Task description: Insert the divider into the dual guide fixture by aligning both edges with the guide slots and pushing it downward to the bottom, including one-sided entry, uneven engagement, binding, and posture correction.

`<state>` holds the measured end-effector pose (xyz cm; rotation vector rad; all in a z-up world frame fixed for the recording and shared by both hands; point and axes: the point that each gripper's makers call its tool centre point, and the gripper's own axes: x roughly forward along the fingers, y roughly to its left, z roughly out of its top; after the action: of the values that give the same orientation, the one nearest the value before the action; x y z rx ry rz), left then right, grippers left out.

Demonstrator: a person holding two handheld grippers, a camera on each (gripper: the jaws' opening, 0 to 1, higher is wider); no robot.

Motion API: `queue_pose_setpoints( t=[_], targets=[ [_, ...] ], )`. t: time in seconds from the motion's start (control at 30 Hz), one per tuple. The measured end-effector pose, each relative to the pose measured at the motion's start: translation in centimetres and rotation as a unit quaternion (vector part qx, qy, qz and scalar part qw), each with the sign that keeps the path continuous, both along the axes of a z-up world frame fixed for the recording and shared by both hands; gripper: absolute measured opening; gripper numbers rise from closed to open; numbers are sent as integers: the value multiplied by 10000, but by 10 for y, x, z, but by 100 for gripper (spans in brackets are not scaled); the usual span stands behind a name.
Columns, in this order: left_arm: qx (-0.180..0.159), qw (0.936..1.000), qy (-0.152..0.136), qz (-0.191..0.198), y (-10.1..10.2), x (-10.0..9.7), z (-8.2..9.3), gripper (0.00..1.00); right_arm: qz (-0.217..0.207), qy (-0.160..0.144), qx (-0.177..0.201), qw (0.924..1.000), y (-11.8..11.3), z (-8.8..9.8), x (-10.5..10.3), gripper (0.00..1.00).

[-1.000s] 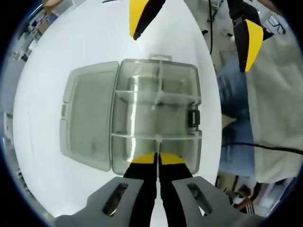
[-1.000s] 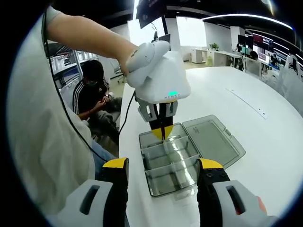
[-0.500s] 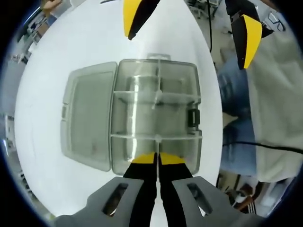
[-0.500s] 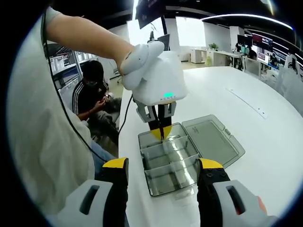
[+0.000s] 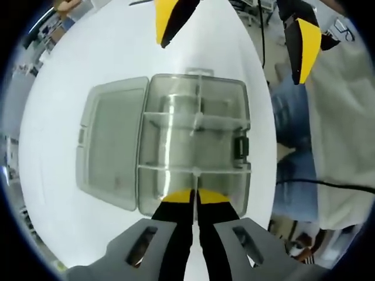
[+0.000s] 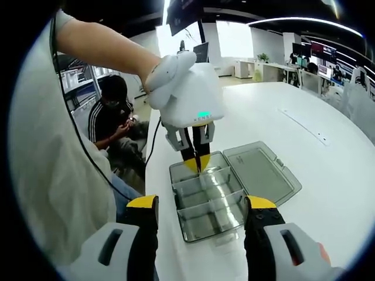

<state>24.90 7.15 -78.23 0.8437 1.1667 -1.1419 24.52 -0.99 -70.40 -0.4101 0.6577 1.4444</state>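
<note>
A clear plastic compartment box (image 5: 193,146) lies on the white table (image 5: 117,52), its lid (image 5: 108,146) folded open to one side. Two clear cross dividers (image 5: 193,120) split it into three bays. My left gripper (image 5: 194,196) is shut over the near end bay, pinching a thin clear divider (image 5: 195,175) that stands upright in the box's end wall slot. In the right gripper view the box (image 6: 214,196) sits ahead and the left gripper (image 6: 197,164) hangs over its far end bay. My right gripper (image 6: 202,205) is open, held back from the box, with nothing between its jaws; it also shows as the right gripper (image 5: 237,32).
The table edge (image 5: 266,146) runs close beside the box, with a person's jeans (image 5: 293,117) and a black cable (image 5: 328,184) beyond it. A seated person in dark clothes (image 6: 114,111) is past the table's end. Bare table (image 6: 328,175) spreads beyond the lid.
Almost nothing. In the right gripper view the left gripper's body has drifted slightly left over the box's end bay. The box has stayed put.
</note>
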Motion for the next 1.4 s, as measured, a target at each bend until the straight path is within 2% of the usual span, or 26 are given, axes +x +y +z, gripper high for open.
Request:
queue_pose_setpoints(
  t=[0.23, 0.43, 0.77, 0.87, 1.17, 1.4],
  targets=[
    [-41, 10000, -45, -11, 0, 0, 0, 0, -19, -7, 9, 10000, -1, 1, 1, 56],
    [-49, 10000, -59, 38, 5, -2, -2, 6, -8, -10, -2, 10000, -1, 1, 1, 56],
    [-306, 9990, -146, 285, 6, 1, 5, 9, 6, -13, -7, 10000, 0, 1, 0, 56],
    [-458, 9982, -148, 357, 5, 0, 9, 12, 20, -21, -20, 10000, 0, 1, 0, 57],
    [-923, 9936, -413, 506, 5, 2, 22, 21, 33, -14, -54, 10000, -2, 0, -1, 57],
    [-1096, 9905, -591, 576, 10, -1, 27, 23, 38, -17, -61, 10000, -1, -1, 0, 57]
  ],
)
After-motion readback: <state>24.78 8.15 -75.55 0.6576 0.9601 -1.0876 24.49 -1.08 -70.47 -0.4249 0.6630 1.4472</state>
